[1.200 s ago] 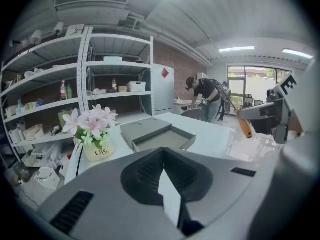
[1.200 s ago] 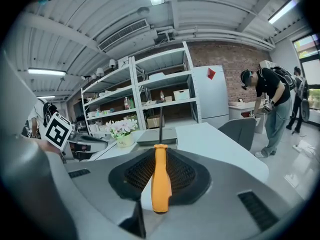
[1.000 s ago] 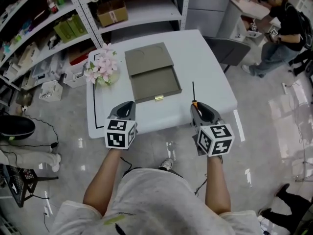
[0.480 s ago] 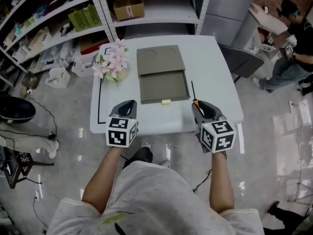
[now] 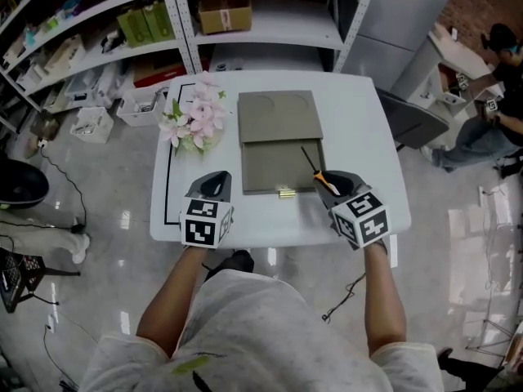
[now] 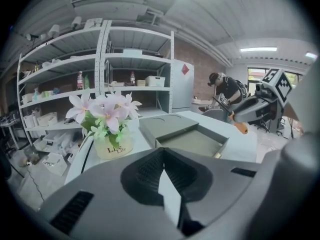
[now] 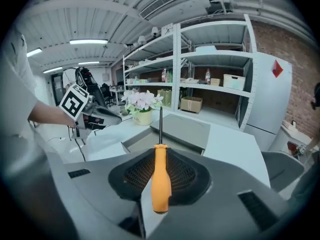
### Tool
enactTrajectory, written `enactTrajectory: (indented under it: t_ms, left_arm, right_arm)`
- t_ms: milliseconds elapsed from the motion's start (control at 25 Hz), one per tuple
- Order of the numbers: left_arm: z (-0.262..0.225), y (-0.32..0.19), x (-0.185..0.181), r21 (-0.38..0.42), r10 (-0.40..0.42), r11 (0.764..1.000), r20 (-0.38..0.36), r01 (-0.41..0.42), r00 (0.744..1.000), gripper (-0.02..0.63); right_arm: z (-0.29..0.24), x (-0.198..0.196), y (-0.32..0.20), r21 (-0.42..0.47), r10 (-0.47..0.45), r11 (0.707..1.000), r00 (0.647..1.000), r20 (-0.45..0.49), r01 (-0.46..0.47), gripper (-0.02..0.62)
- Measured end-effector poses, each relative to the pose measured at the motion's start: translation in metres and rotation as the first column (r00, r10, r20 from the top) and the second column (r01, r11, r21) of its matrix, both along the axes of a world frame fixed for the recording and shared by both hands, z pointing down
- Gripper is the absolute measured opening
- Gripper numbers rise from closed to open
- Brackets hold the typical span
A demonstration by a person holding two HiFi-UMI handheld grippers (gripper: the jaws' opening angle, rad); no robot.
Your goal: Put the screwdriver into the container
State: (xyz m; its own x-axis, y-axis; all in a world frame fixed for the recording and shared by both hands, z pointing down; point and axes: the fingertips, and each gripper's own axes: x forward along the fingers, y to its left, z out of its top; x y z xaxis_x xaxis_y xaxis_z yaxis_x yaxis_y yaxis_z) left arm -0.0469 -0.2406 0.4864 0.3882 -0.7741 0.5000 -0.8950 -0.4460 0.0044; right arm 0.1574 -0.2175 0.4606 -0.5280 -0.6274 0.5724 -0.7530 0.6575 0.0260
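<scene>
Surface: white rectangular counter with a black line running along its left side. Floor around it is glossy grey with light reflections.

Room: white metal shelving behind the counter, carrying a cardboard box, green cartons and small bottles. A tall grey cabinet stands at the shelving's right end. A person stands at another bench, well apart at far right.

On the counter:
- container: flat grey box, lidded half on the far side with a round recess in the lid, open tray on the near side, brass latch on the front edge.
- flower pot: pink and white blooms, just beside the container's left side.

Claws:
- right claw: jaws closed on the orange handle of the screwdriver. The black shaft points forward over the right part of the open tray. Cannot tell whether the tip touches it.
- left claw: jaws pressed together with nothing between them, at the counter's near edge, left of the container.

Writing:
- pot reads "Life".
- cabinet carries a red diamond sticker, no legible text.
- each claw carries 1 cube with black-and-white square markers.
- carton print too small to read.
</scene>
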Motion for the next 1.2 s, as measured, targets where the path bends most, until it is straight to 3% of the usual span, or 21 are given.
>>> enactTrajectory:
  t_ms: [280,560,1200]
  left_arm:
    - [0.018,-0.030,-0.009,-0.041,0.016,0.999,-0.014,-0.016,1.000,0.003]
    - [0.034,-0.051,-0.013,-0.076,0.040,0.996,-0.023,-0.042,0.999,0.003]
    - [0.054,-0.082,-0.018,-0.119,0.049,0.991,-0.046,-0.054,0.998,0.003]
  right_arm:
    - [0.019,-0.021,-0.037,-0.070,-0.140,0.989,0.983,-0.116,0.132,0.075]
    - [0.047,-0.040,-0.058,-0.150,-0.273,0.958,0.933,-0.235,0.243,0.075]
    - [0.113,-0.052,-0.067,-0.326,-0.435,0.886,0.833,-0.342,0.329,0.077]
